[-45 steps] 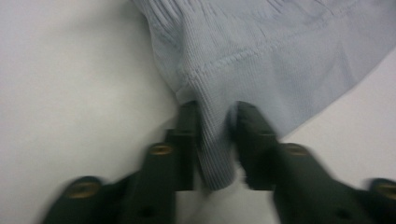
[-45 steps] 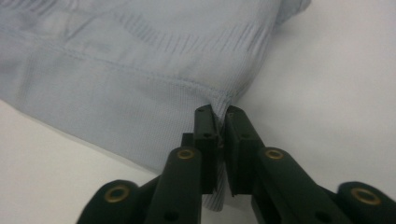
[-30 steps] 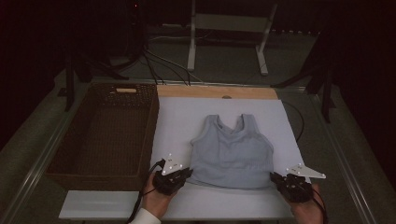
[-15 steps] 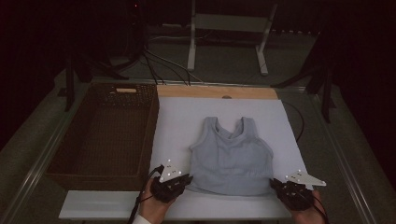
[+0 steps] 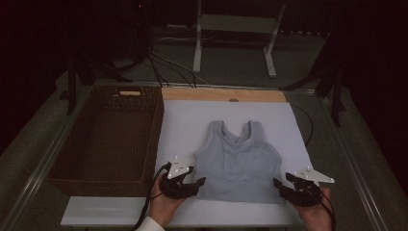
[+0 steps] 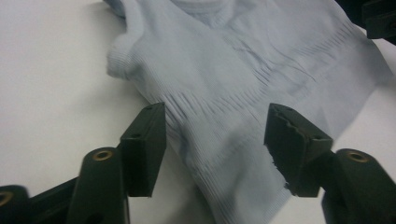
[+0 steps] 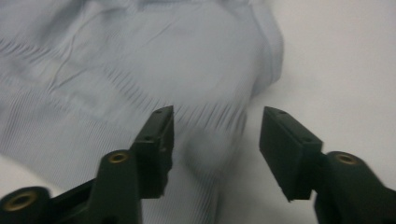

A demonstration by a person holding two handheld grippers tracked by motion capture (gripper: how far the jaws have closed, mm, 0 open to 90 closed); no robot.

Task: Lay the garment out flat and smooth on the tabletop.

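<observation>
A light blue ribbed tank top [image 5: 238,161] lies flat on the white board [image 5: 187,125], straps pointing away from me. My left gripper [image 5: 196,185] sits at the hem's lower left corner and my right gripper [image 5: 279,186] at its lower right corner. The jaws of both have just been opening. In the left gripper view the left gripper [image 6: 217,140] stands open with the hem fabric [image 6: 233,93] lying loose between its jaws. In the right gripper view the right gripper [image 7: 215,140] is open too, with a fold of the fabric [image 7: 140,70] slack between its jaws.
A brown wicker basket [image 5: 108,139] stands to the left of the board. A wooden strip [image 5: 223,95] runs along the board's far edge. Beyond the table are a white metal stand [image 5: 235,24] and cables [image 5: 163,65] on the floor.
Both grippers were shut on the hem corners and have opened, letting the cloth go. The hem has come slightly toward the near edge and now lies slack.
</observation>
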